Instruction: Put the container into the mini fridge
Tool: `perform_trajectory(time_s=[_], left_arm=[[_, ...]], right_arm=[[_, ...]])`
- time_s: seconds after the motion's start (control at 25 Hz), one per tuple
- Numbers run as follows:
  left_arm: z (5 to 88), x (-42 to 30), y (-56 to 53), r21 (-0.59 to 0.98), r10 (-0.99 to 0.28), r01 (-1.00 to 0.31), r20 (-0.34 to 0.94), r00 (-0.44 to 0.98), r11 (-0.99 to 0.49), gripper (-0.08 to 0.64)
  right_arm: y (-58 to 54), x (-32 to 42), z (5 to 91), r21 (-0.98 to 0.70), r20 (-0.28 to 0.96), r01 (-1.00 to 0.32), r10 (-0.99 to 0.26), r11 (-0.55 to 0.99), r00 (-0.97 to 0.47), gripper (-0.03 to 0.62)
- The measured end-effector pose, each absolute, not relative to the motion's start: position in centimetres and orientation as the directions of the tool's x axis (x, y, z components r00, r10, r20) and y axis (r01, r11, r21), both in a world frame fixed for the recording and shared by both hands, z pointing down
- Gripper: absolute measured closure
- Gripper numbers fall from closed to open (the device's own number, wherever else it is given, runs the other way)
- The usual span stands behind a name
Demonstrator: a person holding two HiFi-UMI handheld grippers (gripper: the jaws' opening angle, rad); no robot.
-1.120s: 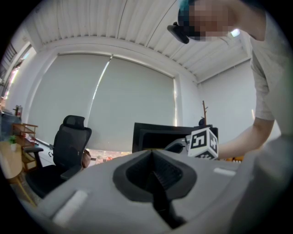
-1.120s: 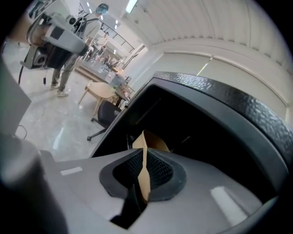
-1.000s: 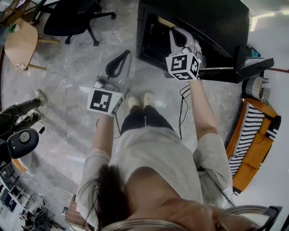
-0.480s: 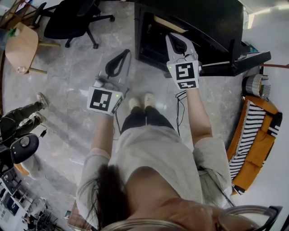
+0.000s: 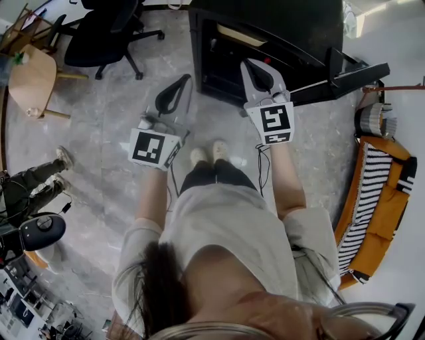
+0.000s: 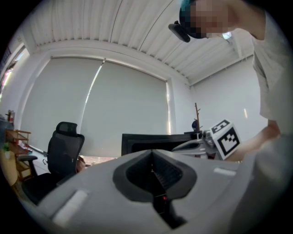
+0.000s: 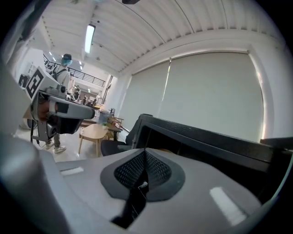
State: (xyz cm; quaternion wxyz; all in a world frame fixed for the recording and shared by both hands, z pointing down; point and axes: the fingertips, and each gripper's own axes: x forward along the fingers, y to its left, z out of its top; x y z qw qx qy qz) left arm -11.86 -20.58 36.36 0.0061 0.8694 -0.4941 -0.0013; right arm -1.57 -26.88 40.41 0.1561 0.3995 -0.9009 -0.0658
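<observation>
Pale and flat, the presumed container (image 5: 240, 34) lies inside the open black mini fridge (image 5: 279, 26) at twelve o'clock; right gripper (image 5: 255, 65) and left gripper (image 5: 183, 80) both clenched empty before it, so shutting the door (image 5: 352, 76) at two o'clock remains; no brand or writing legible, only square markers (image 5: 275, 119).

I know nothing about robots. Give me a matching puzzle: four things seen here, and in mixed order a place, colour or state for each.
Things:
1 mini fridge
2 round table
3 right gripper
4 left gripper

Descriptions:
A over the bare floor
B light wood
C black, standing open
D tip at the fridge's opening

Pairs: 1-C, 2-B, 3-D, 4-A
</observation>
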Motion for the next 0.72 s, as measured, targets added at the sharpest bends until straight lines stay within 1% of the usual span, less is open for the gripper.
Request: perform_trajectory(time_s=[0.44, 0.72], left_arm=[[35.0, -11.1, -18.9, 0.002, -0.853, -0.853, -0.002, 0.523, -0.523, 0.558], [34.4, -10.7, -17.7, -0.007, -0.849, -0.849, -0.012, 0.528, -0.528, 0.558]], right_arm=[[-23.0, 0.4, 37.2, 0.181, 0.147, -0.754, -0.775, 0.632, -0.614, 0.595], [-20.8, 1.7, 36.5, 0.164, 0.127, -0.775, -0.792, 0.61, -0.597, 0.595]])
